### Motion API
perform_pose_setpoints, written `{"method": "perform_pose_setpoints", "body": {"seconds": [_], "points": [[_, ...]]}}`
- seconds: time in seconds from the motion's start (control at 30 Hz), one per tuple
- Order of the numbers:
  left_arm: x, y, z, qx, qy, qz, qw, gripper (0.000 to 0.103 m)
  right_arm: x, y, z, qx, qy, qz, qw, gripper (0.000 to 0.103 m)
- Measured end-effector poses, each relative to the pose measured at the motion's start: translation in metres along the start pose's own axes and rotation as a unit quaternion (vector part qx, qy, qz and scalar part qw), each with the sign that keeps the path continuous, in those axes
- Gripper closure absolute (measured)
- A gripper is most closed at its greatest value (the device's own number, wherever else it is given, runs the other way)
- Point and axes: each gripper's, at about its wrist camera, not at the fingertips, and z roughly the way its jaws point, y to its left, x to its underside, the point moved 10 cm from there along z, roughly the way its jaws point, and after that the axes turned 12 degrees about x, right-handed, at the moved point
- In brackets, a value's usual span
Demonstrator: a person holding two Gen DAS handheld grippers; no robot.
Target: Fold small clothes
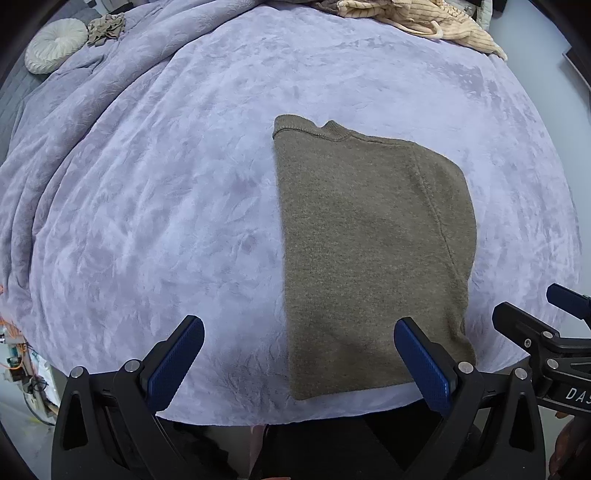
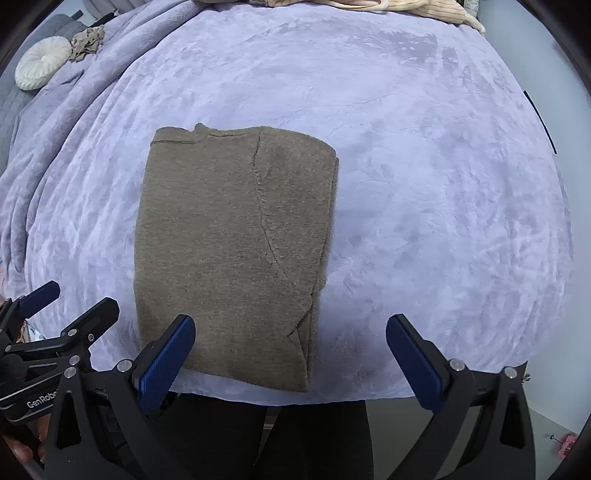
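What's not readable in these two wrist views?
- Sweater: layers and sleeves under the top face, both views; its own fold covers them.
- Beige pile: cut by the top edge, both views; what garments they are is unclear.
- Crumpled cloth by the round pillow: too small and warped.
- Floor clutter: left view, cut by the fisheye rim.
- Bed near edge: hidden behind both open tools.

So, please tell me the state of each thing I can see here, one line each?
Sweater: folded lengthwise, flat on blanket, not held.
Left tool: open, empty.
Right tool: open, empty.
Blanket: spread out, wrinkled at left.
Beige clothes: unfolded, piled at far edge.
Round cushion: lying far left.
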Motion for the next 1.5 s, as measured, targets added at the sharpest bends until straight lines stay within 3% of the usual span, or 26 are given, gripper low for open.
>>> {"method": "perform_pose_setpoints", "body": {"seconds": [1.5], "points": [[0.006, 0.013, 0.004, -0.011, 0.009, -0.004, 0.9999, 0.000, 0.001, 0.009, 0.005, 0.013, 0.004, -0.014, 1.000, 0.000]]}}
